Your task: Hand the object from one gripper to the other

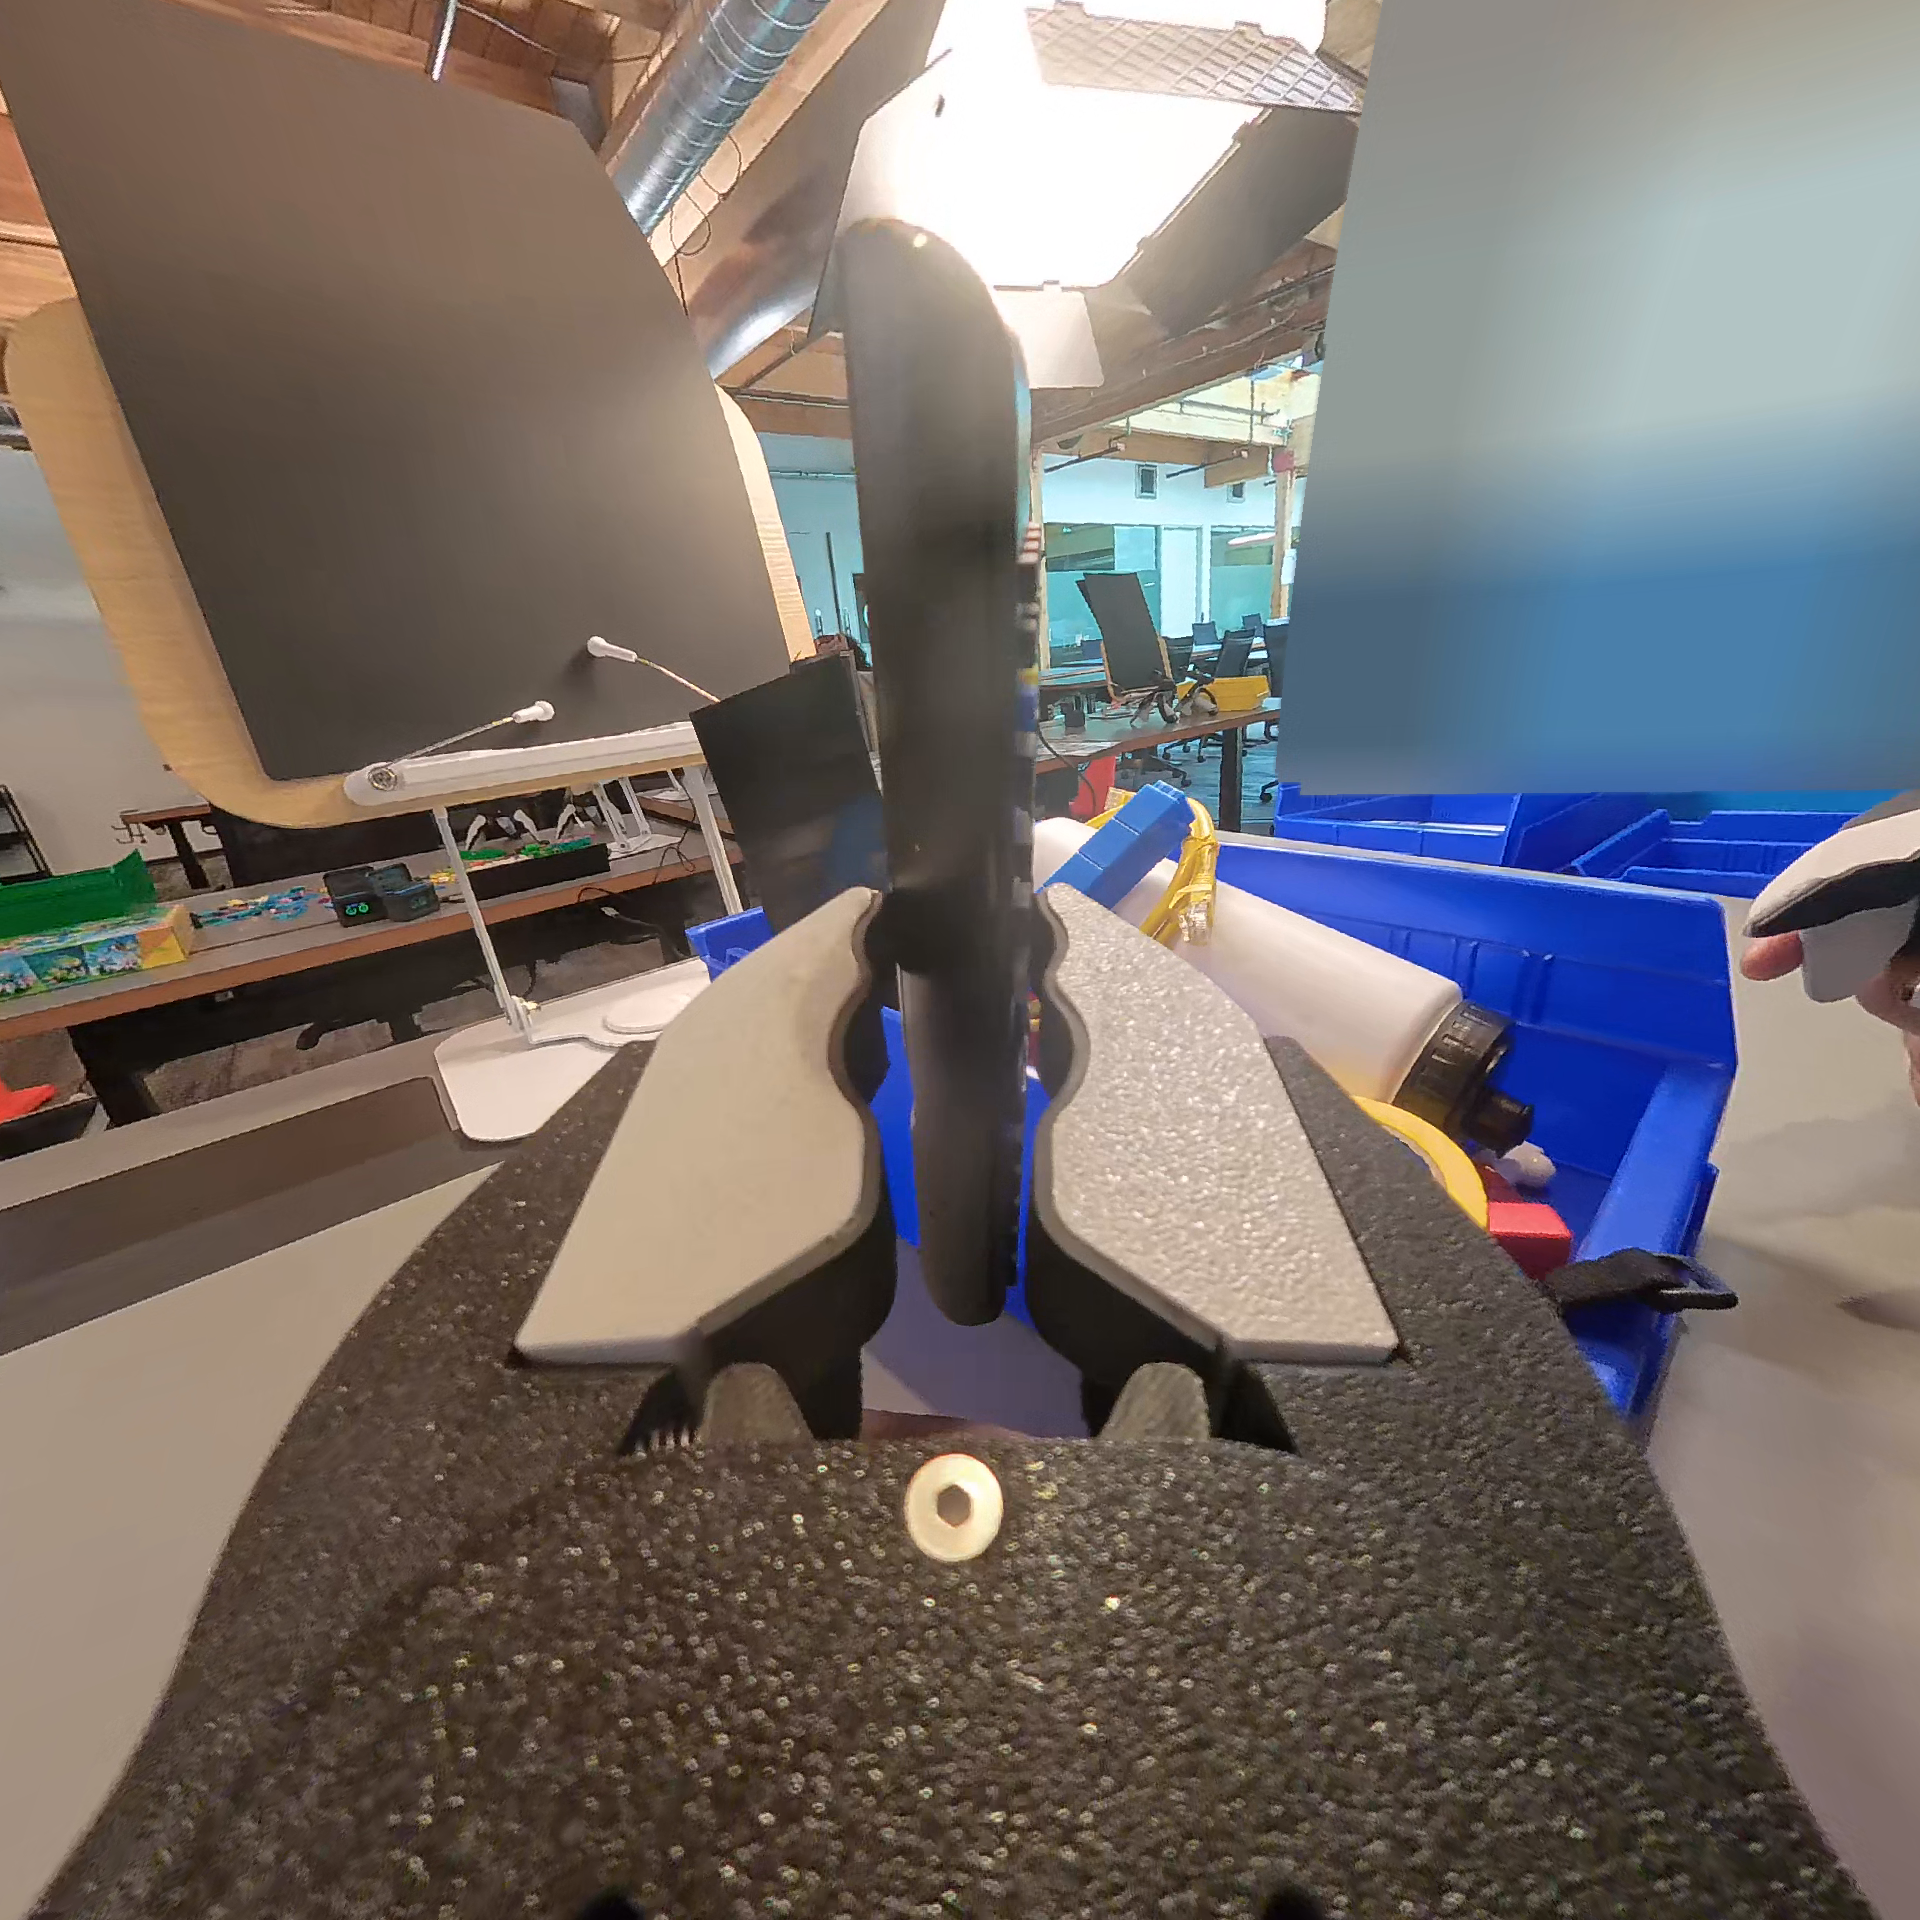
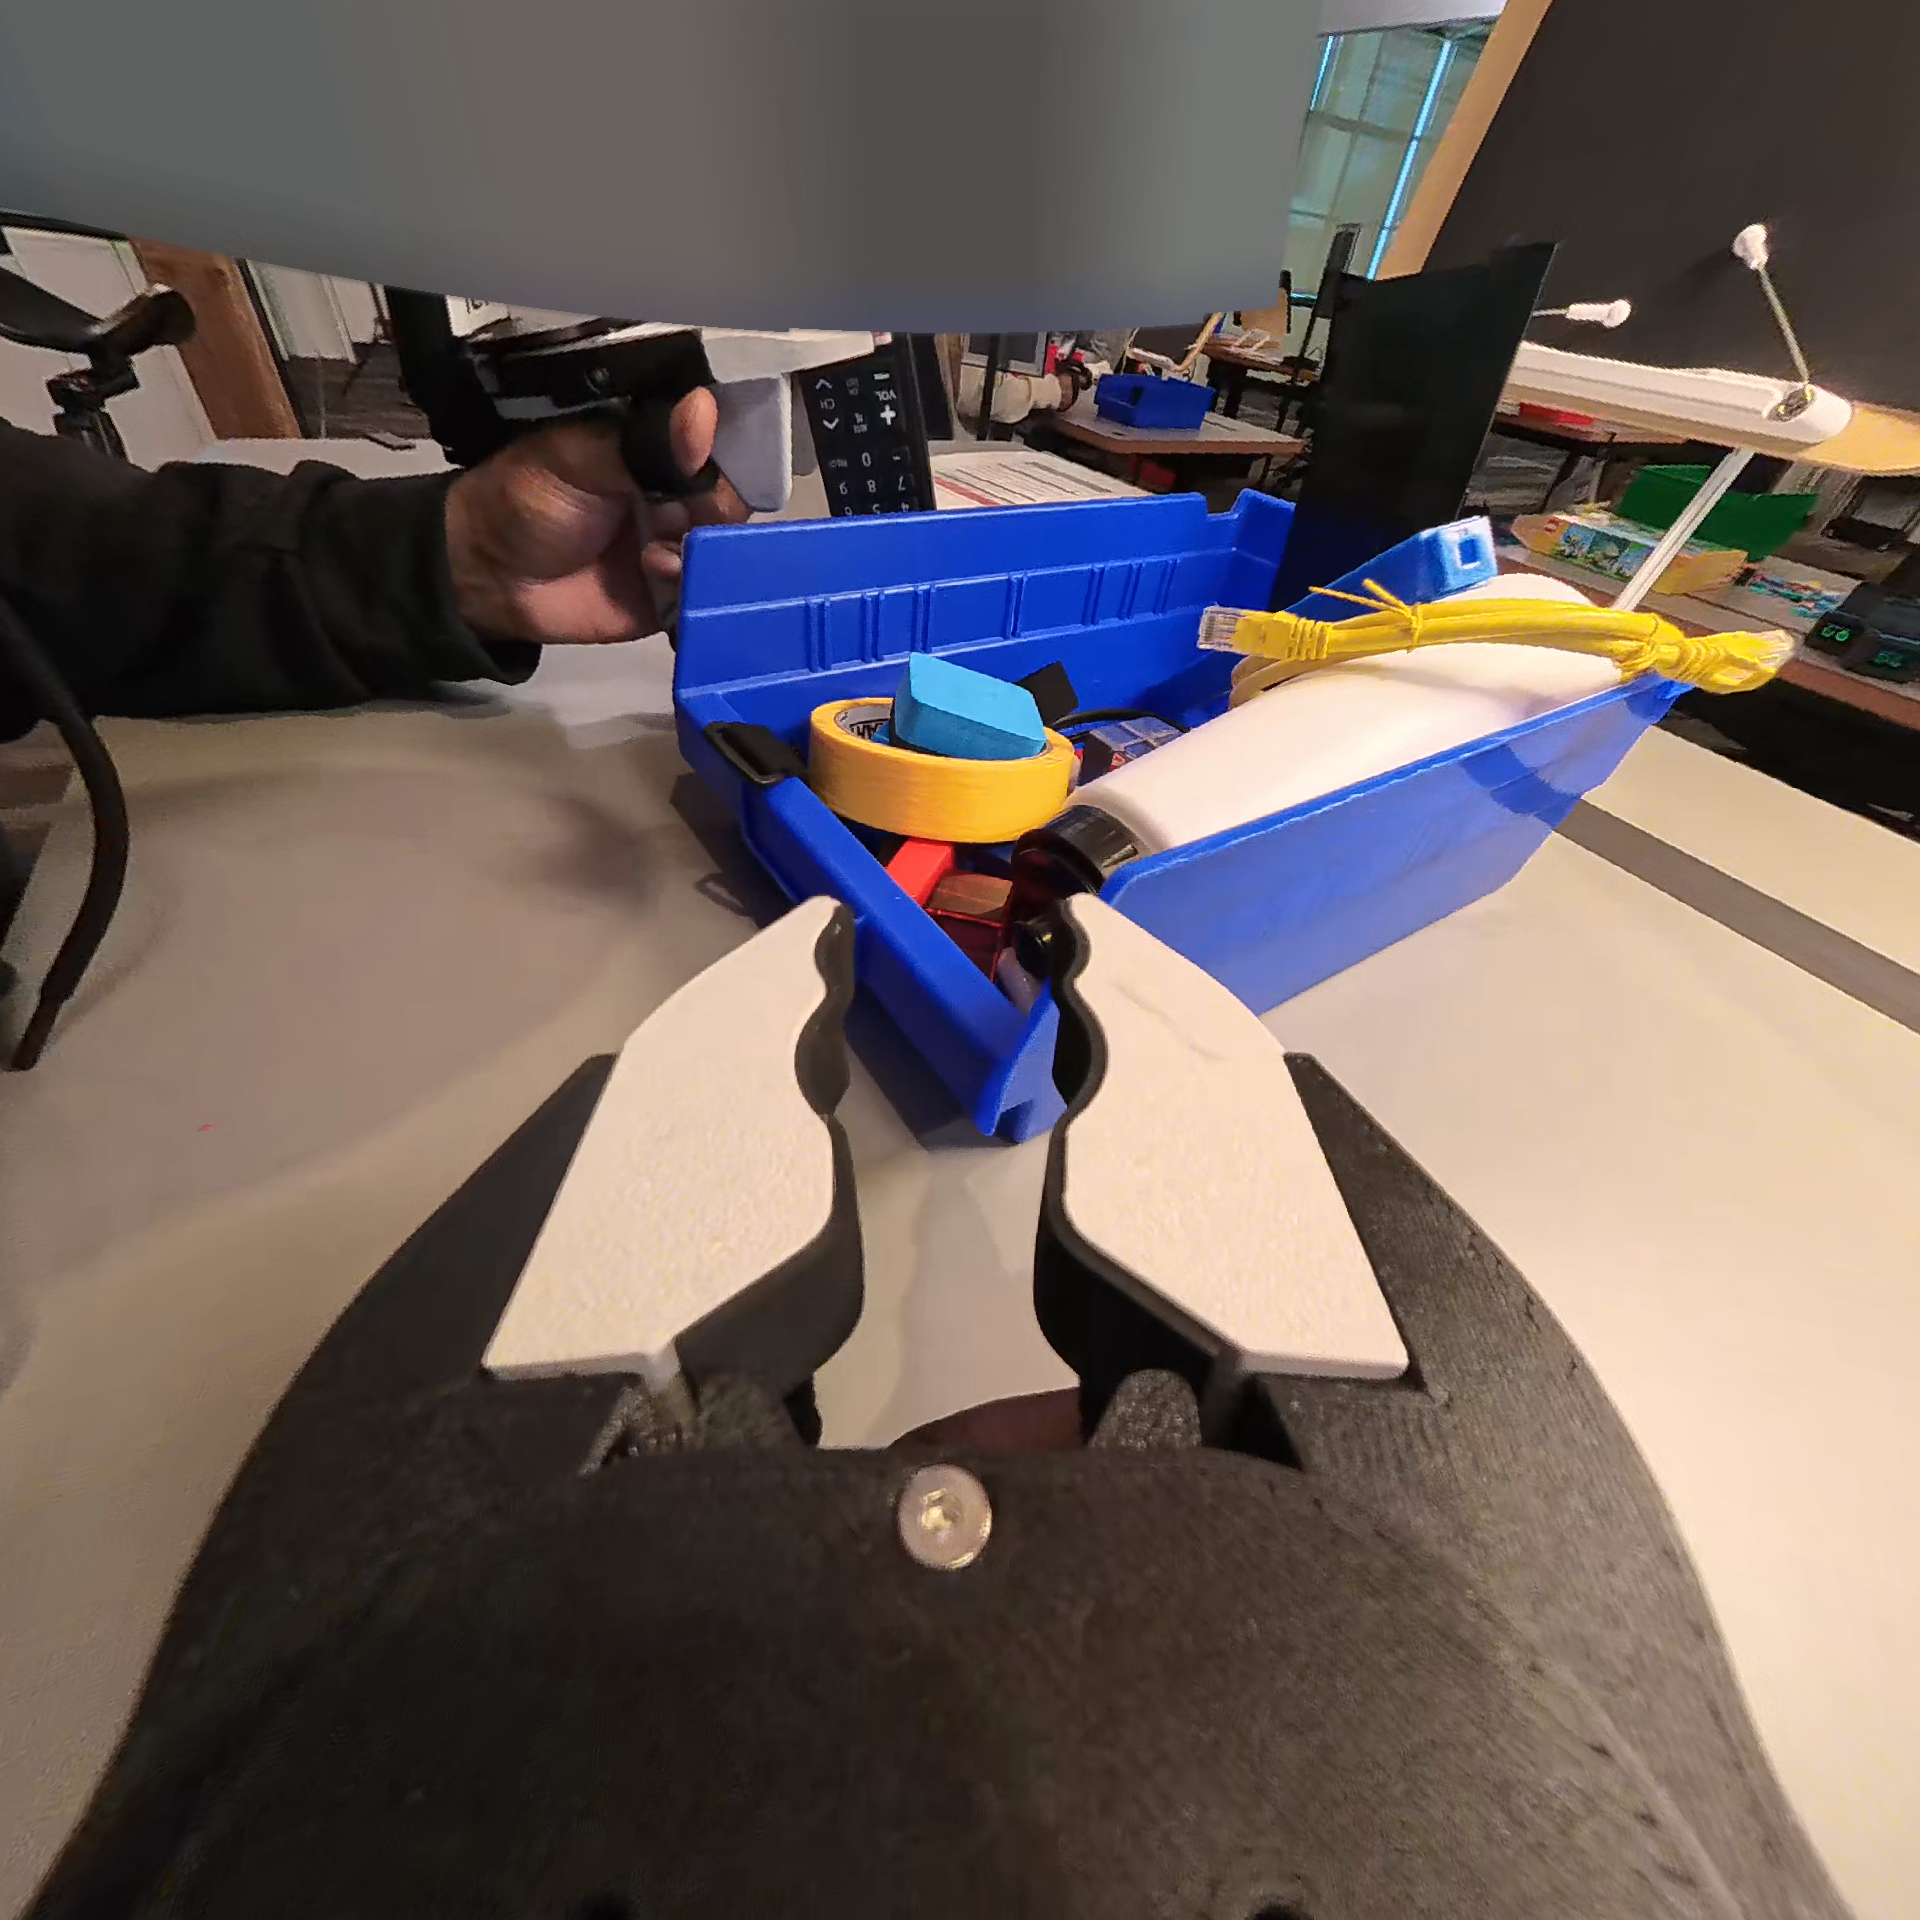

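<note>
My left gripper point(image 1: 956, 925) is shut on a black remote control point(image 1: 940, 644) and holds it upright, above the near end of a blue bin point(image 1: 1558, 935). In the right wrist view the remote point(image 2: 868, 436) shows behind the bin's far wall, button side facing me, held by the left gripper point(image 2: 753, 442) in a person's hand point(image 2: 561, 530). My right gripper point(image 2: 951, 925) is open and empty, low over the table at the bin's near corner, well apart from the remote. One of its fingers point(image 1: 1839, 914) shows at the right edge of the left wrist view.
The blue bin point(image 2: 935, 592) on the grey table holds a white bottle point(image 2: 1351, 738), a yellow tape roll point(image 2: 935, 790), a blue block point(image 2: 961, 712), a yellow cable point(image 2: 1507, 634) and small red parts. More blue bins point(image 1: 1662, 831) stand behind. A lamp stand point(image 1: 499, 935) is at the left. Spacing between my two grippers at the tips: around 25 cm.
</note>
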The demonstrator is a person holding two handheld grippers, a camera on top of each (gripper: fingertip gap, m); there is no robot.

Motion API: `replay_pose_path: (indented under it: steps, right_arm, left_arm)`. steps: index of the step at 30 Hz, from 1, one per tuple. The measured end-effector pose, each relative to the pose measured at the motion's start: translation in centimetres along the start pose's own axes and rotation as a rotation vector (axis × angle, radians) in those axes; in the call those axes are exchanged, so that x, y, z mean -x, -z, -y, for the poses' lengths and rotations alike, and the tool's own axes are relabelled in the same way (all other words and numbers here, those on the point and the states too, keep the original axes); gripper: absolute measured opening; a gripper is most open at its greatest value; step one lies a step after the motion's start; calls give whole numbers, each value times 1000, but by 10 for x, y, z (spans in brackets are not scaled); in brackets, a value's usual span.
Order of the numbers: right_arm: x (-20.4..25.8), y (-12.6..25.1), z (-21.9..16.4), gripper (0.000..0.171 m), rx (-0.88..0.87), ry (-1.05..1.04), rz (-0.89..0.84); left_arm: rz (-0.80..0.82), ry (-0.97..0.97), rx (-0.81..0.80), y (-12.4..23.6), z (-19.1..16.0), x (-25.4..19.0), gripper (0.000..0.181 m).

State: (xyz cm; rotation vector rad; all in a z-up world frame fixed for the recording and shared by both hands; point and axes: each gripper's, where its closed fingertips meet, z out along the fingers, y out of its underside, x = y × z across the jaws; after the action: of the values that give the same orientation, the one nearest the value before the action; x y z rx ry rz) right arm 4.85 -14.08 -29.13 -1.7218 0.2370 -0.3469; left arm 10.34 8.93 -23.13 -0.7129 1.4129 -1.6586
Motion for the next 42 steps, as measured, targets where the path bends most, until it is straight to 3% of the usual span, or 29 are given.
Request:
replay_pose_path:
  steps: [15, 25, 31, 42]
  right_arm:
    - [-10, 2, 2, 36, -23, -85, 9]
    - [-3, -3, -2, 34, 22, 107, -45]
    - [-3, -5, 27, 33, -46, 87, -106]
    - [37, -66, 7, 47, 478, 382, 12]
  left_arm:
    - [22, -36, 10, -3, -7, 2, 25]
    - [25, 28, -11, 2, 7, -1, 26]
    - [81, -20, 4, 5, -1, 4, 25]
    - [93, -106, -12, 11, 0, 3, 26]
